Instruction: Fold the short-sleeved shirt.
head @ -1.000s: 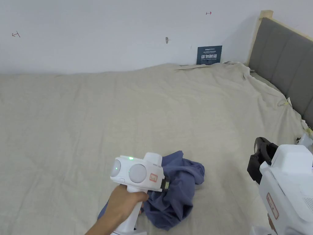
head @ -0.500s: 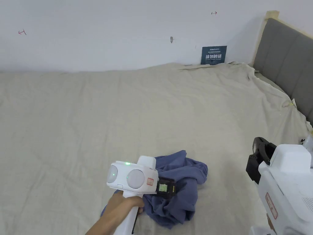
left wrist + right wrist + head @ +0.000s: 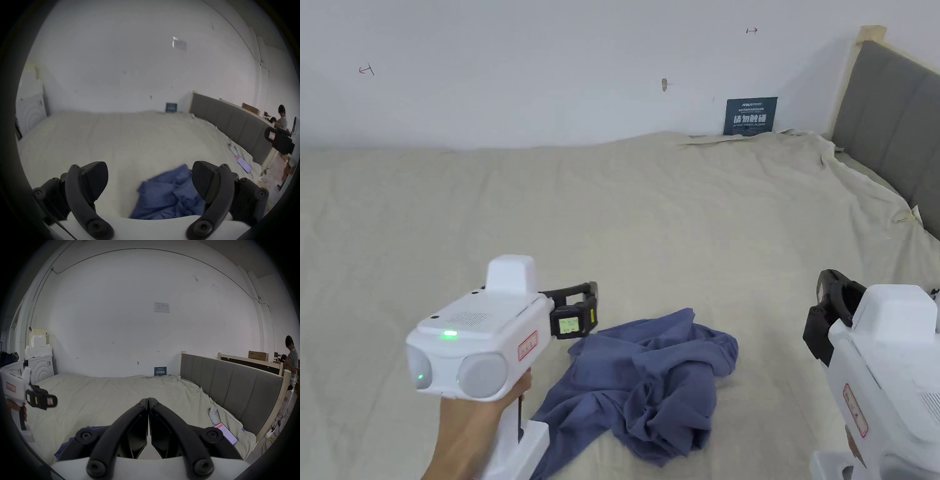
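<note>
1. At the far left of the right gripper view, a white appliance [image 3: 40, 368] with a ringed front panel is seen against the wall, with pale blocks stacked on top of it.
2. The left gripper [image 3: 584, 307] is held in a hand [image 3: 464, 431] at the lower left of the head view, raised above the bed and pointing away from the person. In the left gripper view its fingers [image 3: 95, 177] are seen spread wide apart, with nothing held between them.
3. The short-sleeved shirt [image 3: 647, 390], blue and crumpled, lies in a loose heap on the beige bed sheet [image 3: 612, 206] near the front edge of the bed. It is placed just right of the left gripper and below it, and is touched by neither gripper. Part of it trails toward the lower left in the head view.
4. A small dark sign [image 3: 750, 115] is propped against the white wall at the far edge of the bed.
5. The right gripper [image 3: 831, 312] is seen at the lower right of the head view, well apart from the shirt. In the right gripper view its fingers [image 3: 142, 404] are pressed together along their length, and nothing is gripped between them.
6. A grey padded headboard [image 3: 894, 131] with a pale wooden frame runs along the right side of the bed.
7. A phone [image 3: 226, 433] with a lit screen lies on the sheet near the headboard.
8. A person [image 3: 292, 358] is seen standing beyond the headboard at the far right.
</note>
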`<state>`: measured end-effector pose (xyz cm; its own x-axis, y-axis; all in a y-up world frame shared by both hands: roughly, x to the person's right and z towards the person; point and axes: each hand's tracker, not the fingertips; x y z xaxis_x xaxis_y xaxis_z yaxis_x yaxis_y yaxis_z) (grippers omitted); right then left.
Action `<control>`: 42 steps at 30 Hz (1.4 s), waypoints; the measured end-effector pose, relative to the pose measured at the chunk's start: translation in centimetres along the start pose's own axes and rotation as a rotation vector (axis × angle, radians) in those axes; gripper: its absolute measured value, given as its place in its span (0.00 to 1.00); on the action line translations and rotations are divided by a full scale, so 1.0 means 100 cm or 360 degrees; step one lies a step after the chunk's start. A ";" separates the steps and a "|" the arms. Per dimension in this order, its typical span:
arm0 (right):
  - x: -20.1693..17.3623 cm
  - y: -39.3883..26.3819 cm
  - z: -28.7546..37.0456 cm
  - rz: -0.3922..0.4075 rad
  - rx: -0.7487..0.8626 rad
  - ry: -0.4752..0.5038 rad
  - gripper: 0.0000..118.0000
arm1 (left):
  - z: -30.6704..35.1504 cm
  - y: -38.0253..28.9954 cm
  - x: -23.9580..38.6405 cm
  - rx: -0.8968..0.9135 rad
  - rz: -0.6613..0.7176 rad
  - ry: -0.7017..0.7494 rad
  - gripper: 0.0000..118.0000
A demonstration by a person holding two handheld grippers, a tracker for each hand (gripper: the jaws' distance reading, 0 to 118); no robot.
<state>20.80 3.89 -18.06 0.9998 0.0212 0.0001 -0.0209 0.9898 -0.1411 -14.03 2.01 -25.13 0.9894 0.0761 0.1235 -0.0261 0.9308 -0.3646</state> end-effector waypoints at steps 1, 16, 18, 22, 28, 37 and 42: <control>-0.002 0.001 0.000 0.0001 0.0003 0.0004 0.00 | 0.007 -0.001 -0.003 0.0073 -0.0027 0.0054 0.90; -0.008 0.001 0.003 0.0003 0.0032 0.0024 0.00 | 0.041 -0.029 -0.032 0.0316 -0.0050 0.0330 0.00; -0.007 0.000 0.002 0.0002 0.0033 0.0022 0.00 | 0.044 -0.032 -0.033 0.0316 -0.0058 0.0339 0.00; -0.009 0.002 0.004 0.0000 0.0033 0.0023 0.00 | 0.043 -0.032 -0.035 0.0303 -0.0057 0.0346 0.00; -0.012 0.002 0.005 0.0002 0.0030 0.0026 0.00 | 0.040 -0.029 -0.037 0.0260 -0.0053 0.0338 0.00; -0.013 -0.001 0.003 -0.0001 0.0006 0.0030 0.00 | 0.002 -0.051 -0.047 -0.0419 0.0130 0.0218 0.00; -0.012 -0.004 0.001 0.0002 -0.0015 0.0027 0.00 | -0.013 -0.088 -0.045 -0.0716 0.0202 0.0172 0.48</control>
<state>19.62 3.45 -17.88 0.9997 0.0200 -0.0166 -0.0222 0.9884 -0.1503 -18.12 -7.01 -23.66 0.9922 0.1192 -0.0360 -0.1069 0.6678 -0.7366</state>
